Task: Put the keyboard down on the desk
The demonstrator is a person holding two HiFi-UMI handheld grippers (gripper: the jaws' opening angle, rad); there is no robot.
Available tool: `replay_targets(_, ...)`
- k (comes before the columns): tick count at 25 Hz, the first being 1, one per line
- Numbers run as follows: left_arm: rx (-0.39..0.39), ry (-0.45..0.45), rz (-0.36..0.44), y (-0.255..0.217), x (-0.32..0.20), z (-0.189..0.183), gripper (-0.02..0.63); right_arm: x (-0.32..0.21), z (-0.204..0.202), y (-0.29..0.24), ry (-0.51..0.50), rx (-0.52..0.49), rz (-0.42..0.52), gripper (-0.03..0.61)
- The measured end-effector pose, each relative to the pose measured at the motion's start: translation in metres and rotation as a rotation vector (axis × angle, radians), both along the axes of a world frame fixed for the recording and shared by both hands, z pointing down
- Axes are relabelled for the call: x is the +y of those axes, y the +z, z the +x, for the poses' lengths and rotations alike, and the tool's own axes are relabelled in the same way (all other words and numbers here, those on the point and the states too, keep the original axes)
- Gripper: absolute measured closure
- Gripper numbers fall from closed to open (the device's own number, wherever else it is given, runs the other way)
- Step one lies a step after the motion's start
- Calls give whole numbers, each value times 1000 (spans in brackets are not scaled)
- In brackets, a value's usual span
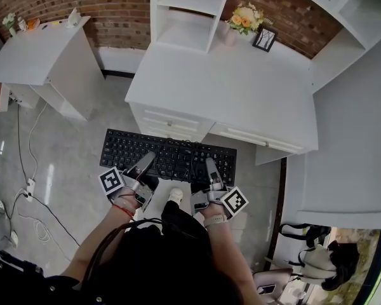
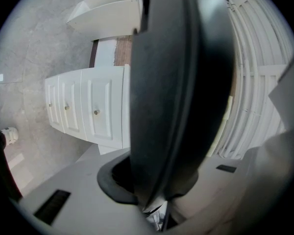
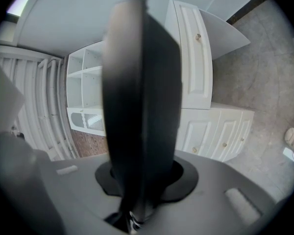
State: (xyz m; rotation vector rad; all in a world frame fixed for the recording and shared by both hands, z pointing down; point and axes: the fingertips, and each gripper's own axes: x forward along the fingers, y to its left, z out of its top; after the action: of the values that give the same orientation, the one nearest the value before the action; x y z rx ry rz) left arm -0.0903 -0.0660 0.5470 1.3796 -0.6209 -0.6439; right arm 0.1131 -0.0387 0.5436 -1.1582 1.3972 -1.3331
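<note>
A black keyboard [image 1: 168, 155] hangs level in the air just in front of the white desk [image 1: 241, 91], over the grey floor. My left gripper [image 1: 143, 166] is shut on its near edge toward the left end. My right gripper [image 1: 211, 170] is shut on the near edge toward the right end. In the left gripper view the keyboard [image 2: 174, 82] is a dark edge-on slab filling the middle, clamped between the jaws. The right gripper view shows the keyboard [image 3: 139, 102] the same way, with the desk's drawers [image 3: 220, 131] behind it.
On the desk stand a white shelf unit [image 1: 187, 11], a flower vase [image 1: 241, 21] and a small picture frame [image 1: 265, 39] at the back. A second white table [image 1: 35, 53] stands to the left. Cables [image 1: 25, 189] lie on the floor at left. A white counter [image 1: 355, 138] runs along the right.
</note>
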Motion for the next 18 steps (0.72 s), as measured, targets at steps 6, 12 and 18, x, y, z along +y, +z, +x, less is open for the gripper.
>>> replay_targets(6,-11,-6,-19,8,-29,19,555,-30,19,11,-8,-18,-28,505)
replay_targets(12,-20,-12,-23,15,-52,34,554,-56,34,19,-19,-29,-37,505)
replay_targets(18,-35,-6,-15,16,-73,49,554,-76,49,22,-15,-39,-38,505)
